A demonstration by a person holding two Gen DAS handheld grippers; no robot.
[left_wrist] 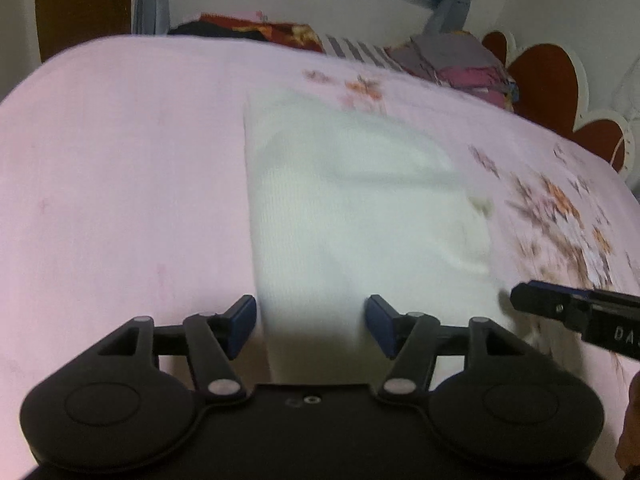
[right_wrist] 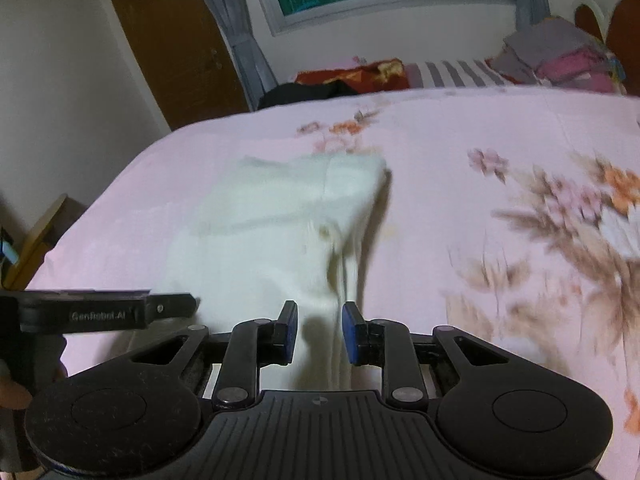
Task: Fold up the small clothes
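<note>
White knit garment lies on pink floral bedsheet, filling the centre of the left wrist view; same garment sits centre-left in the right wrist view. Long axis runs from the bottom of the frame up toward the far side of the bed, near end at the grippers, far end toward the window wall. Left edge is a straight line, right edge rumpled with folds. Frames are motion-blurred.

Left gripper at bottom centre of its own view, jaws well apart, blue pads clear of the cloth; the garment's near left edge lies below the gap, not pinched. Its finger tip also enters the right wrist view at lower left.

Right gripper at bottom centre of its view, jaws narrow, with a bunched vertical fold of the garment between the blue pads. Small gaps show beside the fold, so whether the pads press on it cannot be told. Its finger shows at the right edge of the left wrist view, just beside the garment's near right corner.

Clothes pile at upper right, red patterned blanket at the far edge of the bed, brown door upper left.
</note>
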